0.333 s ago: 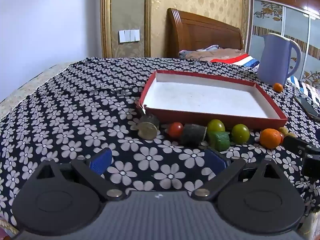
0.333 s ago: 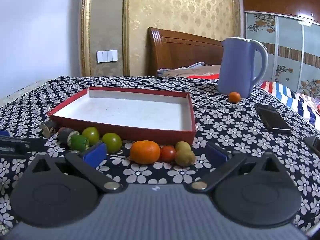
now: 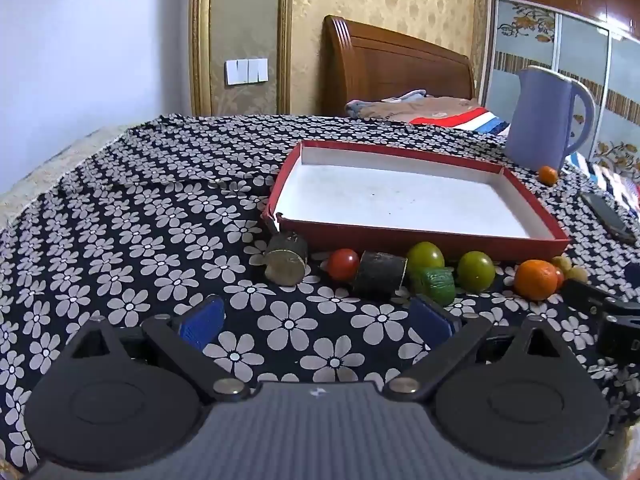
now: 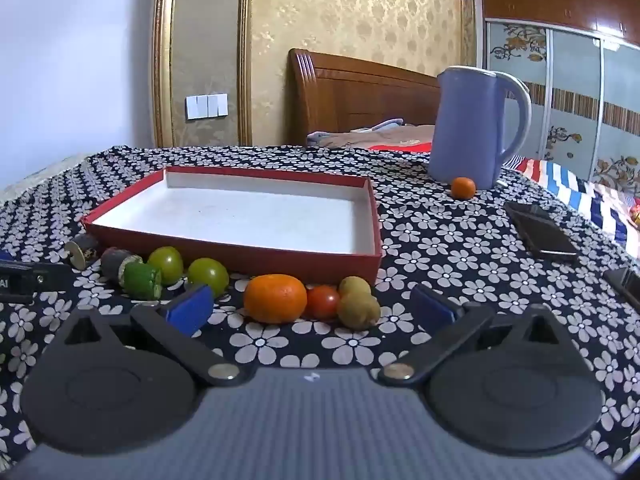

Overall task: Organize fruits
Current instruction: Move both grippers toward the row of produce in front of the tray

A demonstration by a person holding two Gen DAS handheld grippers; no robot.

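Currently both tools, left tool and right tool, gape wide, empty. Fruits line the red tray's near wall. Risk: round orange rolls off pads, knocking tomato.

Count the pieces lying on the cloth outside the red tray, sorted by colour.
Green pieces: 3
Orange pieces: 2
Red pieces: 2
Yellow-brown pieces: 2
Dark cylinders: 2
Total: 11
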